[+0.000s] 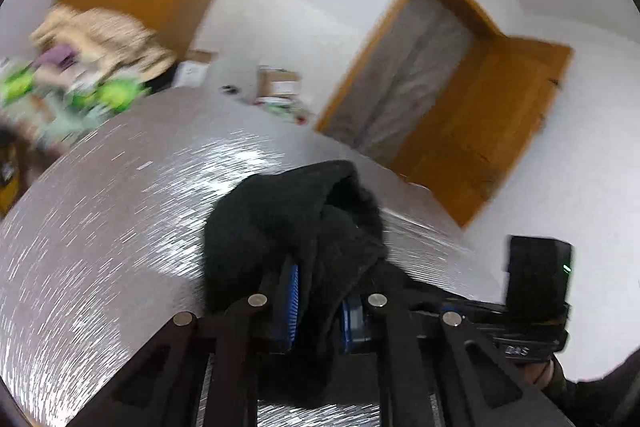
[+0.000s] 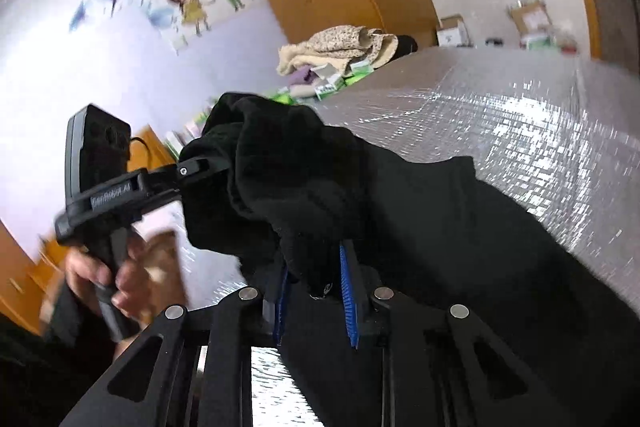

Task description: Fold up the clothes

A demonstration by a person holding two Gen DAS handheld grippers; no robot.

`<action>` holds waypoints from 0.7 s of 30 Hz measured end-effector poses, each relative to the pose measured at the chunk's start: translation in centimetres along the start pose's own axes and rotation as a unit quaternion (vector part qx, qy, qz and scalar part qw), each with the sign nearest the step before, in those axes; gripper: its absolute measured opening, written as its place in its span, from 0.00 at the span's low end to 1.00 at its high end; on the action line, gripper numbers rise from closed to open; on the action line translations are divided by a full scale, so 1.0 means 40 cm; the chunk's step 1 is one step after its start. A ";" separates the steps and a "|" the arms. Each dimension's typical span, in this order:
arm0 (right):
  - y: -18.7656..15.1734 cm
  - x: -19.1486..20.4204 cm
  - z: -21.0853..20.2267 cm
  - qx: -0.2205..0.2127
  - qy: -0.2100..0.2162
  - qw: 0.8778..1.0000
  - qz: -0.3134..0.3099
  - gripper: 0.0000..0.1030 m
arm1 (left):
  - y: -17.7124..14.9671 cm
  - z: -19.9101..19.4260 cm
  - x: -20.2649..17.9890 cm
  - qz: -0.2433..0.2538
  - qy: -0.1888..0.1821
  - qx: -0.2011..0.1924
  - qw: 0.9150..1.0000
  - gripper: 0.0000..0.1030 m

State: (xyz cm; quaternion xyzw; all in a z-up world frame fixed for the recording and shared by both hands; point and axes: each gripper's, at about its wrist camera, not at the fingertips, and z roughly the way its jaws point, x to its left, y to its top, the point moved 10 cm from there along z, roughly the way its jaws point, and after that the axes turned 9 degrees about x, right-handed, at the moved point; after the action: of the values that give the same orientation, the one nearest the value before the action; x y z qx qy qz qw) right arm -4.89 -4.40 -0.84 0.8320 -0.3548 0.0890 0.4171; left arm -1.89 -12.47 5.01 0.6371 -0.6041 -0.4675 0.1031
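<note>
I have both grippers, left (image 1: 316, 301) and right (image 2: 314, 297), pinched on the black fleecy garment (image 2: 420, 211), lifted over the silvery quilted table (image 2: 520, 131). Mid-fold, I judge; next, lay it flat evenly.

Black claw (image 2: 316, 303) frames with silver rivets, blue ribbed pads (image 2: 347, 299) (dark sleeve).

Silver quilted surface (image 1: 120, 227): broad bare stretch on the left and far side in the left wrist view, passage free there. Black garment (image 2: 440, 227) heaped in the near middle, spreading right; blocks the near right. Left gripper (image 2: 208, 167) buried in the cloth, near left. Far left edge crowded: beige towel pile (image 2: 340, 43), green-white packets (image 2: 336, 83). Far edge: cardboard boxes (image 2: 452, 31).
</note>
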 end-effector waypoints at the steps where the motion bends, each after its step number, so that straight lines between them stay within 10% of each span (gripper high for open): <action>1: 0.006 0.000 -0.013 -0.007 0.017 1.000 0.013 0.21 | 0.010 0.013 -0.037 0.016 -0.008 0.006 1.000 0.16; 7: 0.009 -0.063 -0.088 -0.043 0.055 0.992 0.103 0.21 | 0.020 0.149 -0.186 0.085 -0.041 0.067 0.993 0.16; 12: -0.107 -0.248 -0.046 0.024 -0.010 0.970 0.241 0.23 | 0.011 0.258 -0.154 0.038 -0.052 0.113 0.992 0.16; 21: -0.031 -0.155 -0.110 -0.025 -0.089 0.993 0.077 0.39 | 0.031 0.268 -0.145 0.031 -0.063 0.119 0.990 0.16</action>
State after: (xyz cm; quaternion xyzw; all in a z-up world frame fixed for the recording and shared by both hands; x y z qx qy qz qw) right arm -7.94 2.62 -1.58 0.7961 -0.4556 0.0373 0.3967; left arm -9.48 -3.11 2.82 0.5947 -0.6804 -0.4282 0.0031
